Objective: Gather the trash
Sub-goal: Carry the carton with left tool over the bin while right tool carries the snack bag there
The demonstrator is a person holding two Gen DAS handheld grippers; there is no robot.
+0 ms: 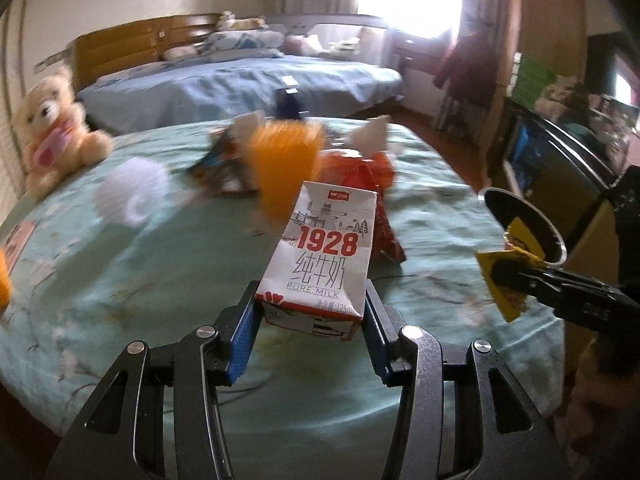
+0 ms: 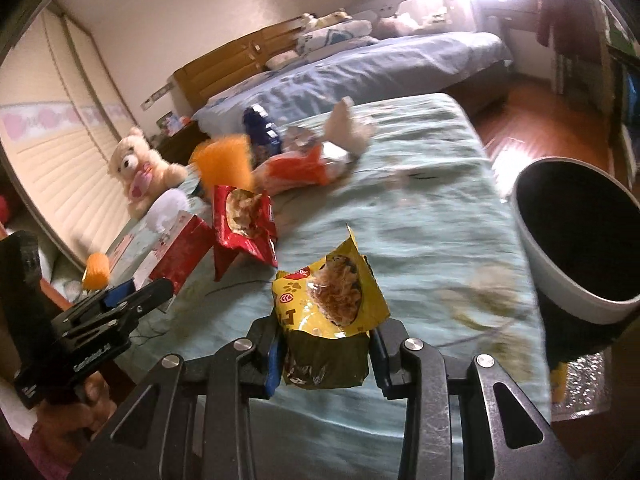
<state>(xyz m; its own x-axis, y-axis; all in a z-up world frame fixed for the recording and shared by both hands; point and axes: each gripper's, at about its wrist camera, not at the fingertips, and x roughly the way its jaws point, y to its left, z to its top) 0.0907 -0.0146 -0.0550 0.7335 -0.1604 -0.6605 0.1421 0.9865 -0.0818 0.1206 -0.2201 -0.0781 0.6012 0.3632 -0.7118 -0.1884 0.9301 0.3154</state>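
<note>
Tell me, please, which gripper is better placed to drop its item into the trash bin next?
Probably the right. The right gripper holds the yellow wrapper beside the bin, whose open mouth is close on its right. The left gripper, holding the milk carton, sits farther from it.

Both wrist views low over bed (image 1: pixel 120 280), facing headboard (image 2: pixel 240 56)

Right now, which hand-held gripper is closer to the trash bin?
Right. The right hand-held gripper, holding a yellow wrapper, is just beside the bin. The left hand-held gripper, holding a milk carton, is farther over the bed.
</note>
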